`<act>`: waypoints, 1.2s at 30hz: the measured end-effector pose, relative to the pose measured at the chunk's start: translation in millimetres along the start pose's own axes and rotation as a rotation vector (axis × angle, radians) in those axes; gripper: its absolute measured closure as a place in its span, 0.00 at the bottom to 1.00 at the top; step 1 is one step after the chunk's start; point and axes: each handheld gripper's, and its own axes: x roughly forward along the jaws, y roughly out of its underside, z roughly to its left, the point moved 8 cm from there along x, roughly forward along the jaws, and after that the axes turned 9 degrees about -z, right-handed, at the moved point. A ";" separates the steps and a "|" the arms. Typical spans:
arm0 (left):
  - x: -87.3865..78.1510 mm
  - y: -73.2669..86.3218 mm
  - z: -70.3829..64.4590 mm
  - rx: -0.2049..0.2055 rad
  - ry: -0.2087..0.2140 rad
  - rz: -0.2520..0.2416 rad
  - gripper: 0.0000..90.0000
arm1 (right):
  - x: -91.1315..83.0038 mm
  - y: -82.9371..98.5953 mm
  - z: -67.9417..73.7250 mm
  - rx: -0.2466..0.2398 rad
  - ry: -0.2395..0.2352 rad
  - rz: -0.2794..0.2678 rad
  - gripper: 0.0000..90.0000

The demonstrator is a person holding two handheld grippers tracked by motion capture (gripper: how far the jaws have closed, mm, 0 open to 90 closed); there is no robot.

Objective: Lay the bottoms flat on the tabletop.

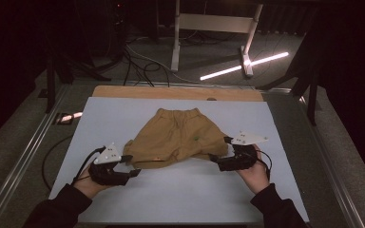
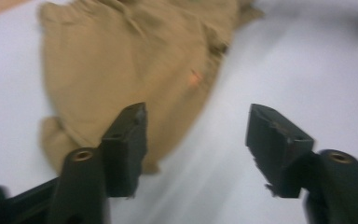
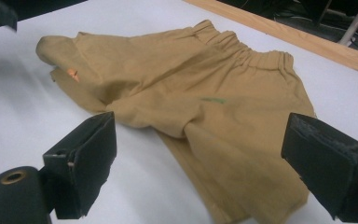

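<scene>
I hold each hand-held gripper, left (image 1: 134,165) and right (image 1: 217,153), spread at a leg hem of the shorts (image 1: 176,137), ready to pinch both corners.

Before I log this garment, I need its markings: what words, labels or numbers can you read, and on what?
None can be read.
Shorts: a small orange tag and a small green mark, both too small to read.
Left tool and right tool: no lettering visible.

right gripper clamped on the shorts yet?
No: in the right gripper view the right gripper has its jaws spread wide, with the tan shorts lying loose on the table between them.
</scene>
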 end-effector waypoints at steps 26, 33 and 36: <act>41.4 36.0 32.1 0.030 -0.149 0.127 0.98 | -10.4 20.6 1.7 0.013 -0.005 0.030 0.12; 17.5 -11.3 -3.8 0.112 -0.065 0.078 0.98 | -12.6 18.3 -0.7 0.010 0.003 0.021 0.12; 10.8 -26.5 -18.6 0.138 -0.032 0.058 0.97 | -13.8 16.9 0.2 0.013 0.000 0.016 0.12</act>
